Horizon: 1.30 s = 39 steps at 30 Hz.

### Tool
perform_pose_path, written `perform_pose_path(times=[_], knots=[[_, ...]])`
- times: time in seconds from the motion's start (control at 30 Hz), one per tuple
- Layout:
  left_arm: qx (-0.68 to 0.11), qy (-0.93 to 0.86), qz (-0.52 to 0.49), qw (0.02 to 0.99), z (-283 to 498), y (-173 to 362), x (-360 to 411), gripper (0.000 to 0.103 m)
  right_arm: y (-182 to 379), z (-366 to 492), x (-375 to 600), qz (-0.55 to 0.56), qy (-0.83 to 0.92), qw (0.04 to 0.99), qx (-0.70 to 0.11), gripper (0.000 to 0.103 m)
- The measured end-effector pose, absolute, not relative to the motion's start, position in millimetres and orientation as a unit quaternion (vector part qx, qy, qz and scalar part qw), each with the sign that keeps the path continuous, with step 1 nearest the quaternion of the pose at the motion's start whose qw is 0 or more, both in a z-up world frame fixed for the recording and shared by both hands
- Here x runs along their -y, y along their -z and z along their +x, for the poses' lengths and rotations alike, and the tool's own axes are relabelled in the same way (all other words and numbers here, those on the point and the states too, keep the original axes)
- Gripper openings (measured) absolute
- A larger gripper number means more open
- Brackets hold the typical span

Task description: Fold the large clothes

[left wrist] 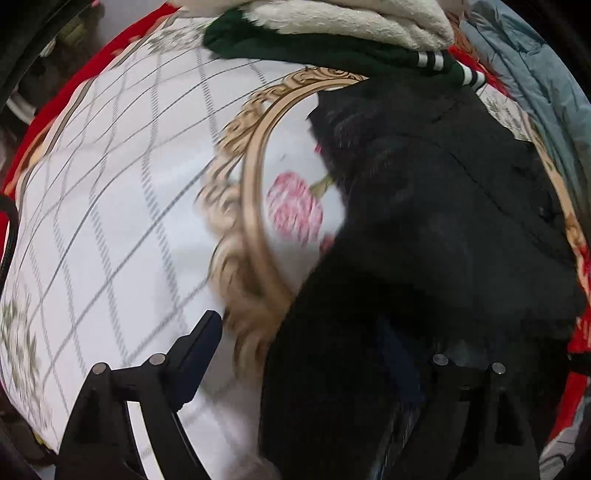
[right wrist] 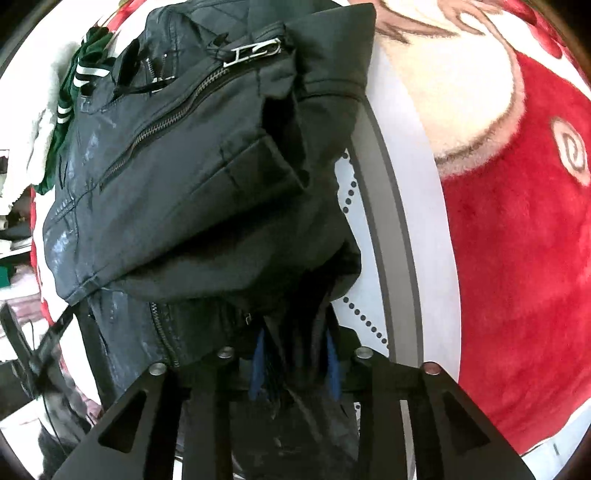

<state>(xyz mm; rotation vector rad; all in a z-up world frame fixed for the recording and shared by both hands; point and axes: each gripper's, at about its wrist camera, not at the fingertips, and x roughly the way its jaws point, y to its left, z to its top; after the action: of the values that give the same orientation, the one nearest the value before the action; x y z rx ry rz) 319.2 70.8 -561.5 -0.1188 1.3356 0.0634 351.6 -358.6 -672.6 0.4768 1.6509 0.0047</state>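
Left gripper [left wrist: 317,354]: jaws spread wide and released. One finger [left wrist: 195,354] shows clearly over the white bedspread; the other is lost against dark fabric at the lower right. No cloth is clamped between them.

Right gripper [right wrist: 293,365]: jaws narrowed and clenched on a bunched fold of the black jacket [right wrist: 177,177]. The blue pads [right wrist: 334,373] press the dark fabric from both sides, and the jacket hangs forward from the grip.

Black jacket, right wrist view: glossy quilted body, a diagonal zip [right wrist: 162,125] and a metal zip pull [right wrist: 255,51] near the top, with a matte cuff or flap folded across the middle.

Black jacket [left wrist: 424,221], left wrist view: lies on the right half of the bedspread and covers part of the printed medallion.

Bedspread [left wrist: 110,206]: white with a grey grid, a gold scroll-work oval [left wrist: 251,192] and a pink flower [left wrist: 291,210] inside it. A red plush blanket [right wrist: 517,258] lies under it and shows at the edges.

Far edge of the bed: a dark green garment with white stripes [left wrist: 332,48] lies touching the jacket's far end. A cream fleece item [left wrist: 351,18] sits on top of the green one. A grey-blue padded garment [left wrist: 535,74] lies at the far right
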Motion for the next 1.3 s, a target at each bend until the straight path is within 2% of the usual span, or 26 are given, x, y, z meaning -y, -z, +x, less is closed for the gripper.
perform_pose_path(times=[0.07,0.1,0.13,0.17,0.2,0.3,0.4,0.57,0.63,0.73,0.87,0.97,1.03,1.1,1.13,1.27,1.3], knots=[[-0.619,-0.033,-0.038,0.783,330,571,-61,0.079,674,357,356,0.209,-0.001,0.651,-0.730,0.029],[-0.615,-0.030,-0.032,0.787,332,573,-56,0.068,675,358,356,0.210,-0.001,0.650,-0.730,0.029],[-0.607,-0.025,-0.029,0.794,332,571,-55,0.036,677,361,351,0.211,0.000,0.650,-0.730,0.029],[-0.596,-0.013,-0.028,0.802,331,567,-52,0.019,681,364,347,0.211,-0.001,0.651,-0.729,0.029],[-0.596,-0.004,-0.024,0.803,330,565,-47,0.009,681,367,344,0.208,-0.003,0.653,-0.728,0.025],[-0.582,-0.017,-0.013,0.813,321,554,-39,0.006,668,353,340,0.190,-0.017,0.670,-0.717,0.012],[-0.579,-0.031,-0.030,0.814,305,535,-58,0.006,657,350,329,0.192,-0.029,0.677,-0.710,0.010],[-0.604,-0.058,-0.027,0.794,277,535,-78,0.006,643,327,315,0.220,-0.054,0.662,-0.715,0.008],[-0.630,-0.057,-0.020,0.774,260,548,-92,0.010,657,311,316,0.191,-0.014,0.641,-0.743,0.008],[-0.646,-0.044,-0.011,0.762,251,554,-94,0.014,690,291,329,0.252,0.045,0.584,-0.771,0.009],[-0.654,-0.056,-0.022,0.754,259,554,-91,0.016,669,297,311,0.182,0.041,0.604,-0.775,0.021],[-0.648,-0.070,-0.004,0.758,260,555,-88,0.037,652,297,300,0.138,0.034,0.632,-0.762,0.033],[-0.647,-0.086,-0.004,0.758,261,557,-90,0.065,644,298,297,0.114,0.043,0.640,-0.758,0.033],[-0.644,-0.099,-0.018,0.758,260,560,-102,0.081,642,300,292,0.101,0.047,0.642,-0.758,0.033],[-0.645,-0.101,-0.023,0.757,260,562,-106,0.087,643,301,290,0.095,0.051,0.643,-0.758,0.033],[-0.646,-0.102,-0.026,0.756,256,567,-116,0.097,652,299,278,0.065,0.089,0.654,-0.749,0.034],[-0.648,-0.104,-0.025,0.754,257,569,-117,0.102,659,294,292,0.106,0.111,0.649,-0.746,0.044]])
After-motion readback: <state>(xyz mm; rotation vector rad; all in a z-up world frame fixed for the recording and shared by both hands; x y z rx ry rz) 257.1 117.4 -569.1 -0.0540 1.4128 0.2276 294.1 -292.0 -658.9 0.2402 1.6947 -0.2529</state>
